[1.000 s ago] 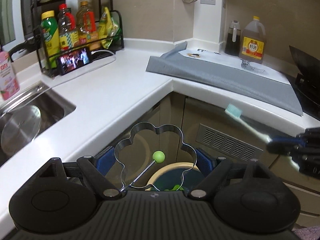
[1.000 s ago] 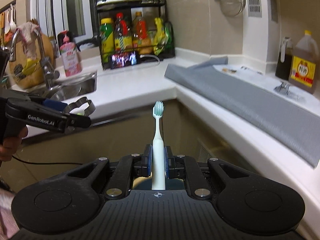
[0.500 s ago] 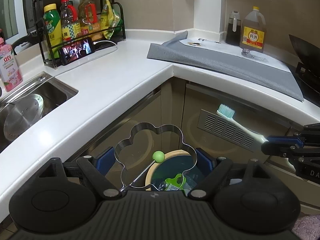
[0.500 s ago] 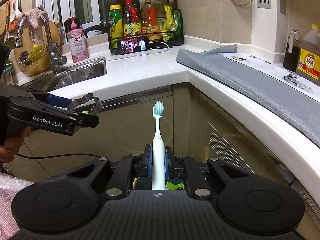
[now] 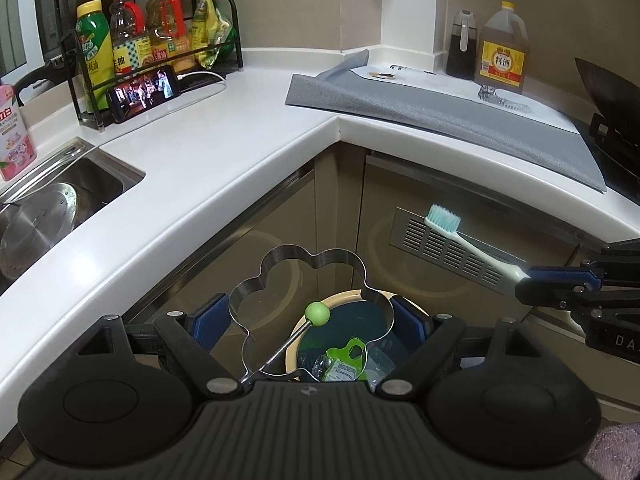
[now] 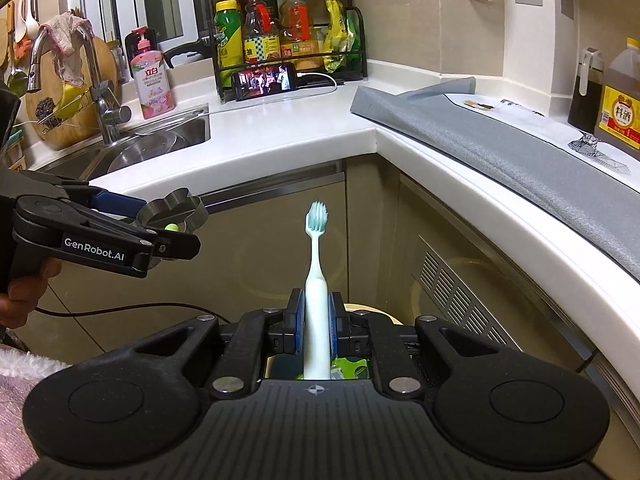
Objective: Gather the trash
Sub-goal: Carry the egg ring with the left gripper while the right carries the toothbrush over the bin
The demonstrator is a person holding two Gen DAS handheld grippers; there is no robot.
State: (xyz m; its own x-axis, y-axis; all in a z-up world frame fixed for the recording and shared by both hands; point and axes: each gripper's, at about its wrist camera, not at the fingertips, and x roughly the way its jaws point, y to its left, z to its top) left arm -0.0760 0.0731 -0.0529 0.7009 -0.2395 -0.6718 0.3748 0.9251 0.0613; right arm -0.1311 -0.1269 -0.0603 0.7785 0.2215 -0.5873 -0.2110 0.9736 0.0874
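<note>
While my left gripper (image 5: 310,322) clamps the flower-shaped egg ring (image 5: 308,276) over the trash bin (image 5: 340,298), my right gripper (image 6: 316,330) pinches the toothbrush (image 6: 316,280).

White L-shaped tabletop (image 5: 224,148) with inner corner toward the viewer. Left arm: sunken steel sink (image 5: 60,200) at the near edge; bottle rack (image 5: 152,52) and propped phone (image 5: 144,90) along the back edge. Right arm: grey mat (image 5: 440,120); two bottles (image 5: 502,52) at the rear.
</note>
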